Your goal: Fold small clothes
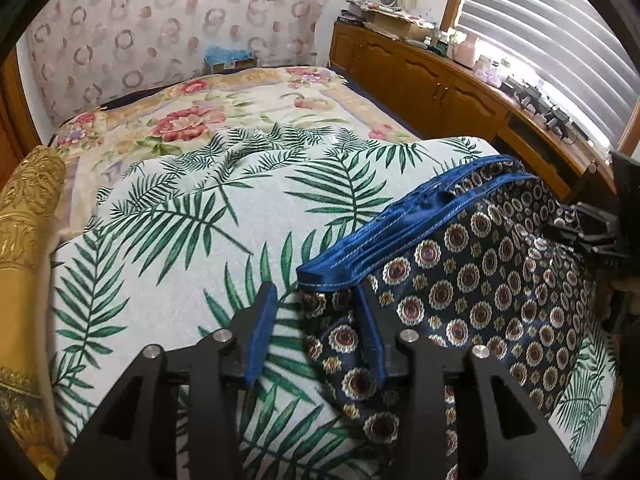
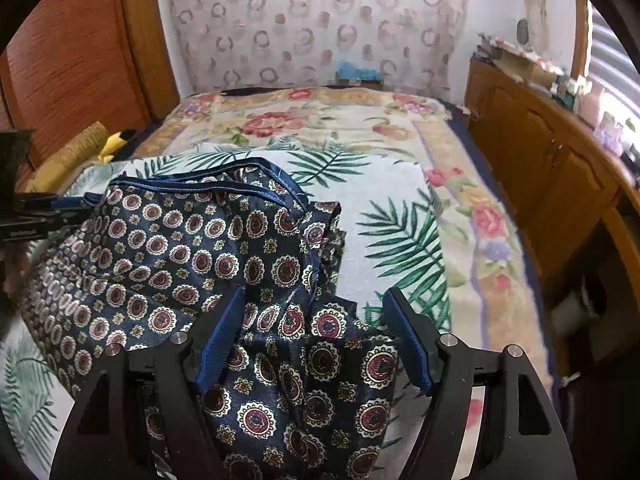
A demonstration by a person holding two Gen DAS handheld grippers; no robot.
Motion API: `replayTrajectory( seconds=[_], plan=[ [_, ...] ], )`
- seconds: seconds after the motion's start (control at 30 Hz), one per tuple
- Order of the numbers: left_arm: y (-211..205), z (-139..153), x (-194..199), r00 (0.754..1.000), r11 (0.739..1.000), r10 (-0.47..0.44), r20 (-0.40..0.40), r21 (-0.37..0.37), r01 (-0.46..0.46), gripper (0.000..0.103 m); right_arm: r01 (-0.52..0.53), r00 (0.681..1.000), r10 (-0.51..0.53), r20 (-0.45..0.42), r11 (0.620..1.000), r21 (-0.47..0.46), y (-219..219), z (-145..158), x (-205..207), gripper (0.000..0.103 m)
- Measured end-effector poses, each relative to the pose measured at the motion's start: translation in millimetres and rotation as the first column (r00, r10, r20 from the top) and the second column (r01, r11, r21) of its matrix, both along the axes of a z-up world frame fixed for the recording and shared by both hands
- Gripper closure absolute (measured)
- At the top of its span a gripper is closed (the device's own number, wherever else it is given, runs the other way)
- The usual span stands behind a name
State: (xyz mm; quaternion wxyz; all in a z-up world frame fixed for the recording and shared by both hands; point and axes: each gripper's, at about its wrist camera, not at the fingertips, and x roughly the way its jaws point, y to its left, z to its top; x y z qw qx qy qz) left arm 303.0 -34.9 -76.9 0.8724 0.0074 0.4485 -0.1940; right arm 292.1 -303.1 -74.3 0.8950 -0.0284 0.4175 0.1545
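Dark navy shorts (image 1: 472,280) with red-and-cream medallions and a bright blue waistband (image 1: 400,228) lie on a palm-leaf cloth (image 1: 200,240) on the bed. My left gripper (image 1: 316,300) is open, its fingers astride the shorts' left edge just below the waistband corner. In the right wrist view the shorts (image 2: 180,248) spread to the left, and my right gripper (image 2: 316,300) is open with a bunched leg of the fabric lying between its fingers. Each gripper shows at the other view's edge: the right one (image 1: 592,232), the left one (image 2: 28,216).
A floral bedspread (image 1: 224,112) covers the bed behind. A gold cushion (image 1: 28,216) lies at the left. A wooden cabinet (image 1: 440,80) with clutter runs along the right under the window blinds. A wooden door (image 2: 80,52) stands at the left.
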Motion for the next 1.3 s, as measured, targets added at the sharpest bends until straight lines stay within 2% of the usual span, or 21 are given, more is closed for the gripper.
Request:
replayTrajectory(
  seconds=[0.07, 0.23, 0.33, 0.37, 0.4, 0.47, 0.53, 0.67, 0.77, 1.03, 1.17, 1.3],
  plan=[
    [-1, 0, 1, 1.000, 1.000, -0.005, -0.002, -0.012, 0.005, 0.061, -0.021, 0.999, 0.022, -0.037, 0.999, 0.046, -3, -3, 4, 0.029],
    [-1, 0, 0, 1.000, 0.996, -0.016, -0.014, -0.085, 0.015, 0.061, -0.076, 0.996, 0.077, -0.044, 0.997, 0.036, 7, -3, 6, 0.030],
    [-3, 0, 1, 1.000, 0.996, -0.024, -0.010, -0.084, 0.023, 0.066, -0.116, 0.992, 0.118, -0.041, 0.992, 0.042, 16, -1, 4, 0.048],
    [-5, 0, 1, 0.999, 0.996, -0.033, -0.010, -0.080, 0.032, 0.073, -0.126, 0.991, 0.128, -0.040, 0.991, 0.042, 18, -1, 3, 0.056],
    [-5, 0, 0, 0.999, 0.997, -0.033, -0.007, -0.076, 0.032, 0.076, -0.139, 0.989, 0.140, -0.039, 0.989, 0.045, 20, 0, 2, 0.062],
    [-5, 0, 0, 0.999, 0.994, -0.046, -0.020, -0.096, 0.044, 0.098, -0.174, 0.983, 0.178, -0.045, 0.982, 0.075, 24, 1, 0, 0.085],
    [-5, 5, -5, 0.999, 0.992, -0.050, -0.011, -0.113, 0.048, 0.100, -0.196, 0.979, 0.199, -0.034, 0.978, 0.073, 27, 2, -4, 0.089],
    [1, 30, -27, 0.997, 0.989, -0.033, 0.070, -0.142, 0.043, 0.101, -0.194, 0.981, 0.192, 0.040, 0.980, 0.052, 33, 14, -16, 0.092],
    [12, 55, -49, 0.990, 0.984, -0.008, 0.141, -0.173, 0.032, 0.101, -0.195, 0.976, 0.186, 0.114, 0.979, 0.068, 36, 36, -27, 0.093],
    [70, 108, -100, 0.952, 0.975, 0.108, 0.288, -0.219, -0.044, 0.101, -0.281, 0.929, 0.261, 0.262, 0.959, 0.039, 81, 92, -41, 0.093],
    [119, 131, -126, 0.913, 0.966, 0.202, 0.353, -0.224, -0.127, 0.101, -0.364, 0.885, 0.343, 0.314, 0.931, 0.007, 124, 118, -35, 0.093],
    [169, 144, -147, 0.867, 0.945, 0.306, 0.392, -0.232, -0.229, 0.101, -0.464, 0.814, 0.445, 0.374, 0.885, -0.044, 181, 149, -23, 0.093]
  ],
)
